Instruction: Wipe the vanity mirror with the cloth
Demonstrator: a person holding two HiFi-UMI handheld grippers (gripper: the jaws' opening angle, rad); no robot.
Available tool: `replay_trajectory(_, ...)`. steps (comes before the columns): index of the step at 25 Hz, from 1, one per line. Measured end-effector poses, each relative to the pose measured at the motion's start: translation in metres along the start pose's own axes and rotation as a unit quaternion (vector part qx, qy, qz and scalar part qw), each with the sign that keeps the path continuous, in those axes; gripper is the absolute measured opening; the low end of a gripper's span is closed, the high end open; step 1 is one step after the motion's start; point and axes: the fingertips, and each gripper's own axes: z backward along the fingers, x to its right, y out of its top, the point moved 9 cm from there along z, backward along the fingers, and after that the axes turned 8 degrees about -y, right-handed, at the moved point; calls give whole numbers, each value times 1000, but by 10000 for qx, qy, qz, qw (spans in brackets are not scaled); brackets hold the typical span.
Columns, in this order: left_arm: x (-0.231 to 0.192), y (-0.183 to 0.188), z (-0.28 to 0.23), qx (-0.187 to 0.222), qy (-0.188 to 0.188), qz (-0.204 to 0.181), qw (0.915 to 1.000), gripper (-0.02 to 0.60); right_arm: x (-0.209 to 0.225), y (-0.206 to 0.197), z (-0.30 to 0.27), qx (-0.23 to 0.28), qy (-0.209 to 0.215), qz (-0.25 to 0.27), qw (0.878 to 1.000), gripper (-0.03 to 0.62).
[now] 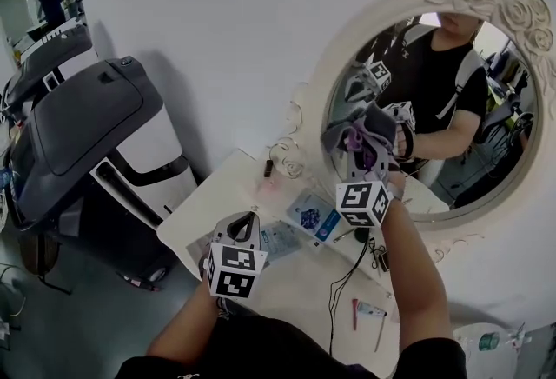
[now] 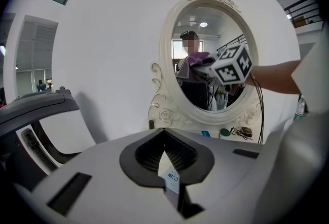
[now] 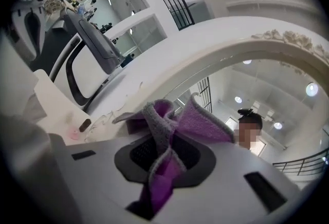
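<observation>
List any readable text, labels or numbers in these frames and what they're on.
Nothing is legible in any view.
Blue packet on the vanity table: print too small to read.
Leaflet beside it: print blurred.
Tube near the table edge: print too small to read.
Marker cubes: square black-and-white codes, no letters.
Purple cloth: no tag visible.

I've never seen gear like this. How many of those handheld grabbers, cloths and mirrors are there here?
Grippers: 2, the left gripper and the right gripper
Cloths: 1, the purple cloth, pinched in the right gripper
Mirrors: 1, the vanity mirror with its white ornate frame
Total: 4
</observation>
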Motion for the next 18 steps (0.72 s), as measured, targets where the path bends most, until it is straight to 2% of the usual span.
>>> replay_trajectory(4, 2, 2, 6, 38, 46, -57, 10000, -3, -69, -54, 4, -573, 639, -25, 9963, 49)
replay_trajectory(7, 1, -2, 12, -1, 112, -45, 9999, -3, -97, -82, 12, -1004, 701, -387, 9917, 48)
replay_trajectory(10, 0, -7, 13, -53, 157, -5, 9999, -3, -95, -82, 11, -1196, 617, -798, 9877, 48)
replay_trajectory(12, 3, -7, 12, -29, 166, 5, 9999, -3, -94, -80, 9, -1361, 725, -846, 9844, 48)
replay_trajectory(15, 7, -4, 12, 27, 131, -33, 9999, -3, -89, -81, 17, -1612, 922, -1184, 9754, 49)
replay_trajectory(18, 11, -2, 9, 65, 78, -38, 9999, -3, -68, -74, 47, -1305, 713, -1765, 9730, 49)
